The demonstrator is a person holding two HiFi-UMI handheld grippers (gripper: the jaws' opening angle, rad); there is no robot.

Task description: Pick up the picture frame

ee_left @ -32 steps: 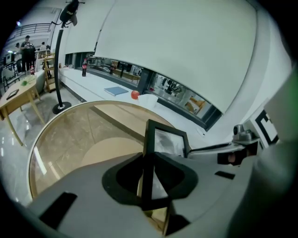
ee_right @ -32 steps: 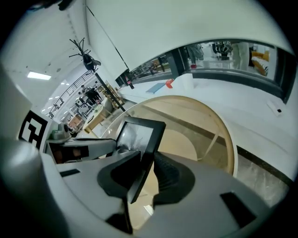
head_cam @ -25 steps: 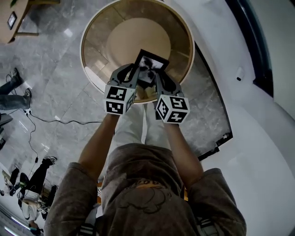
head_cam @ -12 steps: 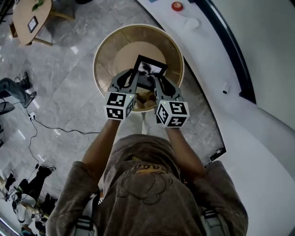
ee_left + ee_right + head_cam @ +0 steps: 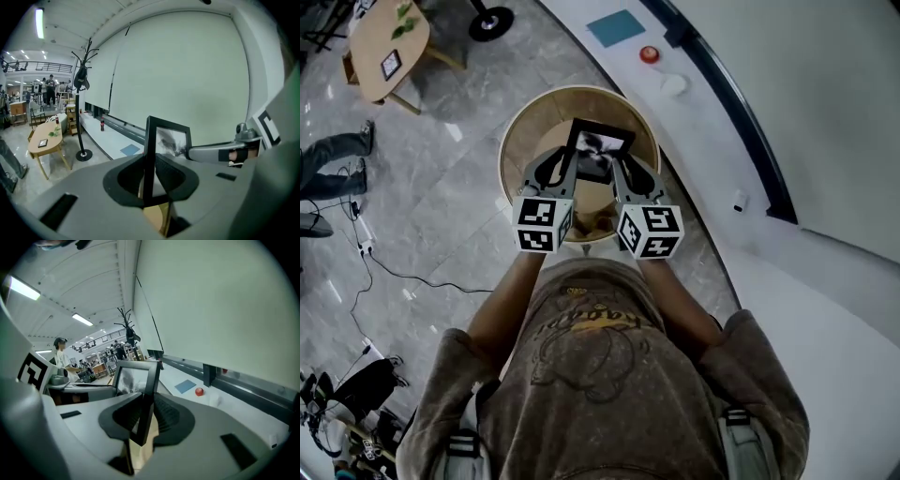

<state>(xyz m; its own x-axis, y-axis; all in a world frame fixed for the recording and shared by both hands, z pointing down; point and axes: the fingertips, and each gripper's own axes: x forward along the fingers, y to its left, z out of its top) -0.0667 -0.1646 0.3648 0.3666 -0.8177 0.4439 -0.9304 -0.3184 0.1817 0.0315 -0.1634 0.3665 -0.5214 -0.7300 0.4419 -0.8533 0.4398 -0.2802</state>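
Marble floor, round table (image 5: 514,141) below. Above table: frame (image 5: 602,142), side rails clamped by left gripper (image 5: 149,161) and right gripper (image 5: 144,405). Likely light, stiff, glass-fronted, so fragile; best pinched evenly on rails, never the pane.

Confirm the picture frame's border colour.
Black: the rectangular black picture frame surrounds a grey-white print, clearest in the left gripper view.
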